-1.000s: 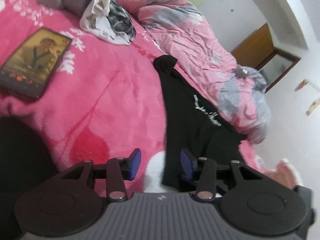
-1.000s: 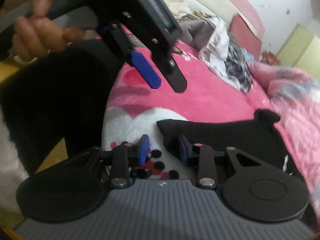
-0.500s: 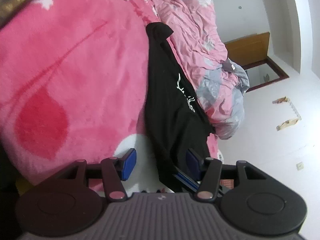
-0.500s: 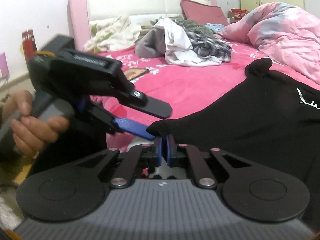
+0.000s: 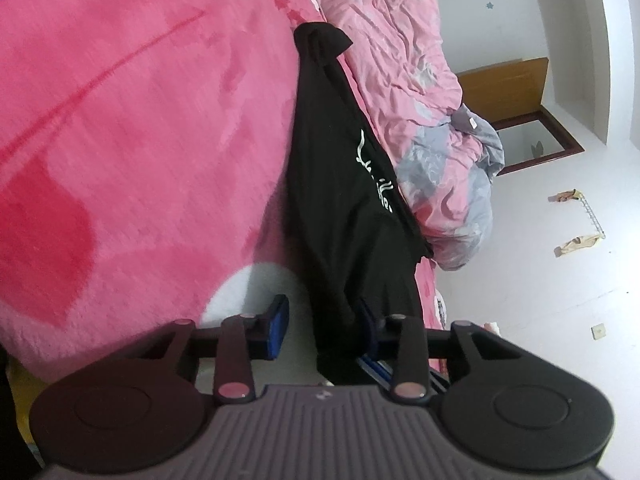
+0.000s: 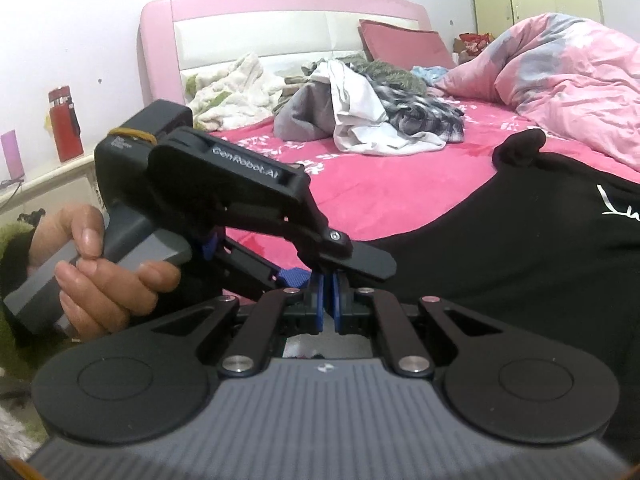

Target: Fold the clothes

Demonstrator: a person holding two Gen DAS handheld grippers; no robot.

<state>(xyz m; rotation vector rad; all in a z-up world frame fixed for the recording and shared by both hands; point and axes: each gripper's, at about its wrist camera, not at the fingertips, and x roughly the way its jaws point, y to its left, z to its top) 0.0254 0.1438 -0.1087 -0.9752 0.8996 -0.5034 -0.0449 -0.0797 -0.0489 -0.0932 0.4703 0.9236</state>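
A black garment point(image 5: 340, 200) with white lettering lies stretched along the pink blanket point(image 5: 140, 140), beside the quilt. My left gripper point(image 5: 323, 330) is at its near hem and its jaws are closing. The fabric edge stands between the blue pads point(image 5: 278, 328), against the right pad, with a gap still showing at the left pad. In the right wrist view my right gripper point(image 6: 328, 304) is shut on the near corner of the black garment point(image 6: 520, 260). The left gripper point(image 6: 340, 276), held by a hand point(image 6: 100, 272), reaches in just above it.
A heap of grey, white and checked clothes point(image 6: 360, 120) lies near the pink headboard point(image 6: 280, 12). A crumpled pink and grey quilt point(image 5: 420, 100) fills the bed's far side. A red bottle point(image 6: 64, 124) stands on a ledge at the left.
My left gripper came down to the garment's near hem, and its jaws widened, then narrowed around the fabric. My right gripper shut on the garment's corner and rolled level.
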